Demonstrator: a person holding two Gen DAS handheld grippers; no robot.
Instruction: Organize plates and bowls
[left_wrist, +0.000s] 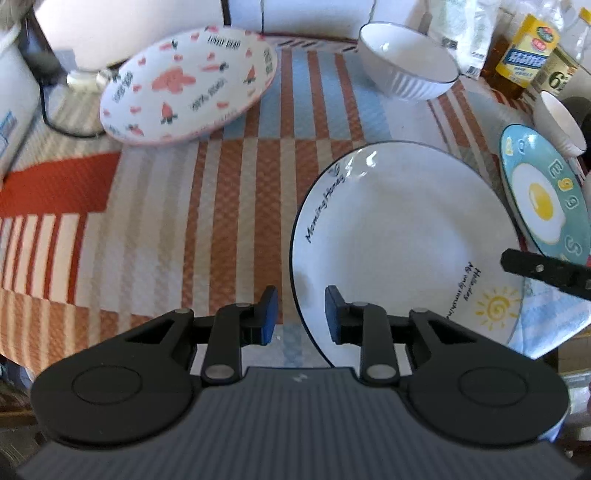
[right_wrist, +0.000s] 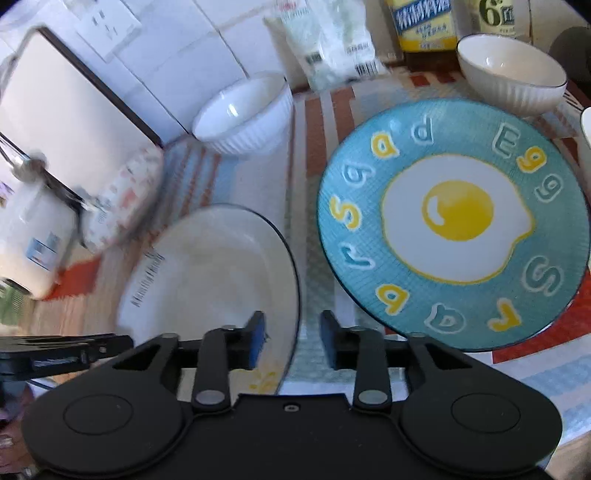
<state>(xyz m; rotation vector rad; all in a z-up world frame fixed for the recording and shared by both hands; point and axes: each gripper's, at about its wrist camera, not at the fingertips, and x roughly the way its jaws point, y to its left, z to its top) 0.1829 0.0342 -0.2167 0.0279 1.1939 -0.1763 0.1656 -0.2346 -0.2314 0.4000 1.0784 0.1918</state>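
Left gripper (left_wrist: 300, 314) hangs released over the desk, its blue-padded fingers (left_wrist: 269, 314) parted with nothing between them; the left finger is above the striped cloth (left_wrist: 159, 229) and the right finger sits over the near-left rim of the white plate (left_wrist: 399, 236), though whether it touches the rim cannot be told. Far left at the back, the pink-patterned plate (left_wrist: 188, 85) lies on the cloth, well apart from the others, with a white appliance (left_wrist: 14, 103) and its dark cord beside it. Behind the white plate stands a ribbed white bowl (left_wrist: 406, 66) with a thin dark rim. To the right of the white plate lies the blue egg plate (right_wrist: 454, 221), the two rims near each other with a strip of cloth between them. A second ribbed bowl (right_wrist: 511, 77) stands just behind the egg plate. Bottles with yellow labels (right_wrist: 424, 26) and a clear plastic packet (right_wrist: 332, 48) line the back edge. Right gripper (right_wrist: 291, 339) is likewise released and empty, its fingers spread over the gap between the white plate and the egg plate, low above the cloth.
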